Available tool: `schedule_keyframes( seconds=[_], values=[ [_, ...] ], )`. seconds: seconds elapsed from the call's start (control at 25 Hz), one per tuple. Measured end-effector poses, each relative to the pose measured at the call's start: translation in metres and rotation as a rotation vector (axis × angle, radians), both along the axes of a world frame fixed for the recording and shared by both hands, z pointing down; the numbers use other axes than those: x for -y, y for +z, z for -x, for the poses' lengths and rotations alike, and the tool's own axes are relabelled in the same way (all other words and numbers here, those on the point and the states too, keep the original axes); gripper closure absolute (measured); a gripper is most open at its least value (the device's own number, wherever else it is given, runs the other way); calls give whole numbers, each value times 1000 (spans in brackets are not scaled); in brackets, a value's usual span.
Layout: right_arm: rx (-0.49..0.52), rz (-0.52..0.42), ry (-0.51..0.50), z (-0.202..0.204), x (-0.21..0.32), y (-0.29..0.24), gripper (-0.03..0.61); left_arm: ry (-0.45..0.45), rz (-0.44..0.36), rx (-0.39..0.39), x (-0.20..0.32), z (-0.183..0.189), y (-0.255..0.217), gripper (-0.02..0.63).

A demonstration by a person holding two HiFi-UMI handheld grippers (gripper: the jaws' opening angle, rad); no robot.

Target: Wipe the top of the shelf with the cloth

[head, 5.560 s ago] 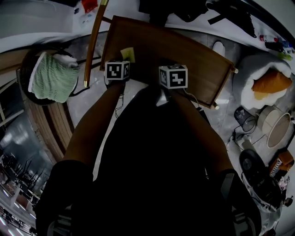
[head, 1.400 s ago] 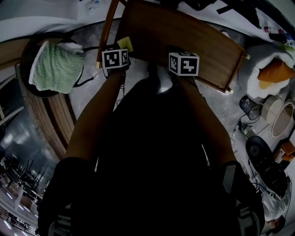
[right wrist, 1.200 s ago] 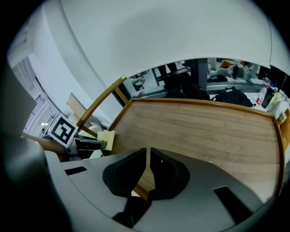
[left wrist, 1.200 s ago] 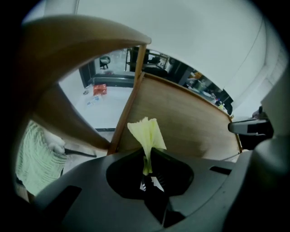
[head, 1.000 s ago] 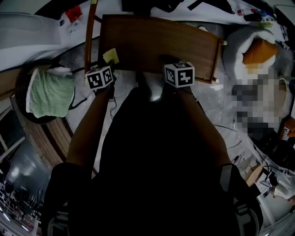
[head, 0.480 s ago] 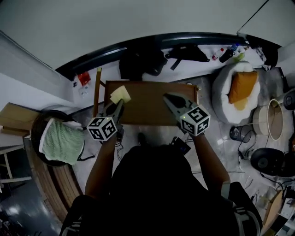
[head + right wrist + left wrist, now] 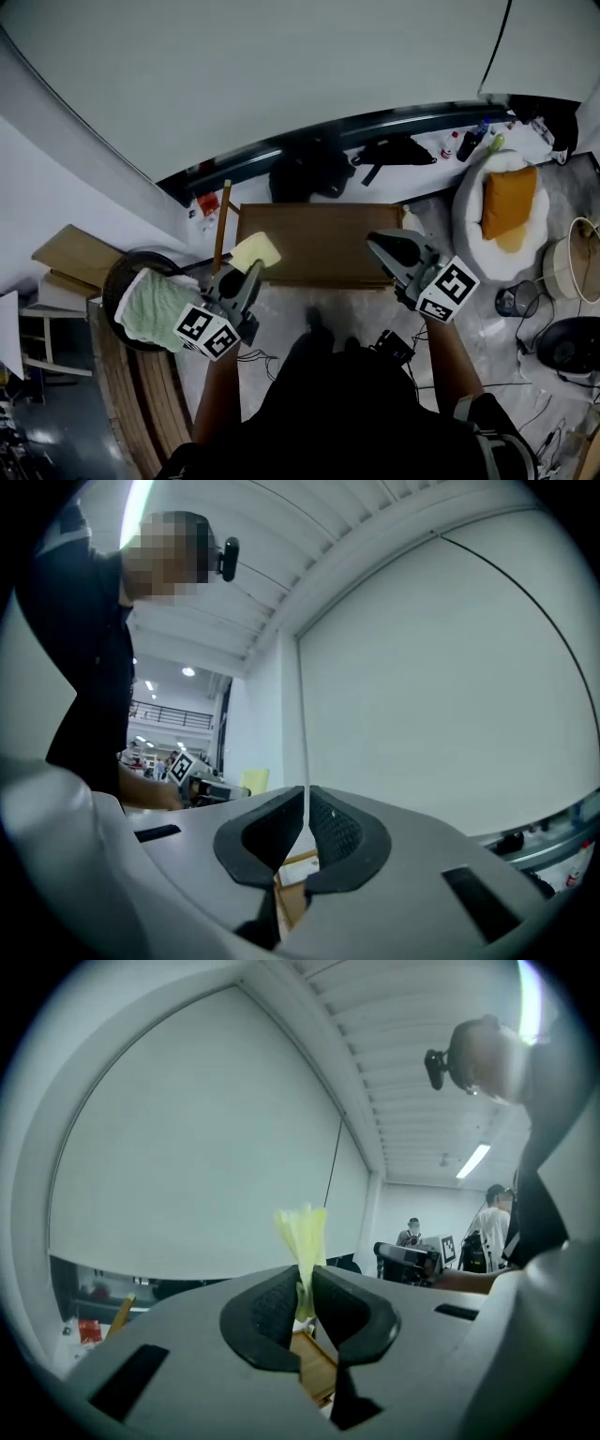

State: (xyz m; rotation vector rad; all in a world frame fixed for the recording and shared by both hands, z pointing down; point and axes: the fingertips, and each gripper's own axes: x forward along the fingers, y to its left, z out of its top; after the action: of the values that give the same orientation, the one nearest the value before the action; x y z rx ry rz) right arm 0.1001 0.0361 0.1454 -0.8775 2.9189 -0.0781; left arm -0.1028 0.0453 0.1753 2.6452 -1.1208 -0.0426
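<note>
— Biggest thing in the head view?

— Saw a pale wall (image 7: pixel 281 75) filling the upper half, from 9 o'clock round to 2 o'clock.

— And under it?

— Found the wooden shelf (image 7: pixel 323 246) near the middle, toward 12 o'clock from the person's dark torso (image 7: pixel 356 412). Noted a white cushion bed (image 7: pixel 469 202) near its 3 o'clock end, with an orange pillow (image 7: pixel 506 202) lying in it. Spotted black bags (image 7: pixel 309 173) against the wall at 12 o'clock, behind the shelf. Picked out a green towel (image 7: pixel 150 305) at 8 o'clock, draped over a round dark stool (image 7: pixel 112 281).

— Grippers?

— Placed the left gripper (image 7: pixel 251 272) at the shelf's 8 o'clock corner, with jaws clamped tight on the cloth (image 7: pixel 255 251). Placed the right gripper (image 7: pixel 377 242) at the shelf's 4 o'clock corner, well apart from the left one. Read its jaws in the right gripper view as pressed together at the tips, with nothing between them.

— And the cloth itself?

— Small, pale yellow. In the left gripper view, saw it pinched between the jaws and sticking up past their tips. In the head view, saw it over the shelf's 9 o'clock end. Could not tell whether it touched the wood.
</note>
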Motion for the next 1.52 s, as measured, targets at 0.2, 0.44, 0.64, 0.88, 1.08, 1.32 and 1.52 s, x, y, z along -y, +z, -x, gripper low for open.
schedule_keyframes(
  seconds=[0.2,0.44,0.64,0.88,1.08,1.32,1.52],
  values=[
    [37,-4,11,-18,-40,10,546,57,-61,63,-52,-14,-20,578],
    [-18,-16,-2,-8,-90,17,546,154,-109,36,-96,-25,-42,580],
    [-50,-82,-7,24,-146,-3,545,215,-148,-22,-139,-12,-51,580],
    [-15,-56,-12,63,-231,-14,545,269,-161,-67,-230,15,-53,578],
    [13,31,-42,103,-284,11,545,237,-113,-111,-291,57,-24,578],
    [-1,45,-82,133,-333,15,546,212,-86,-146,-342,80,-6,578],
    [30,23,-114,123,-348,2,546,211,-84,-133,-360,67,-18,578]
  ],
)
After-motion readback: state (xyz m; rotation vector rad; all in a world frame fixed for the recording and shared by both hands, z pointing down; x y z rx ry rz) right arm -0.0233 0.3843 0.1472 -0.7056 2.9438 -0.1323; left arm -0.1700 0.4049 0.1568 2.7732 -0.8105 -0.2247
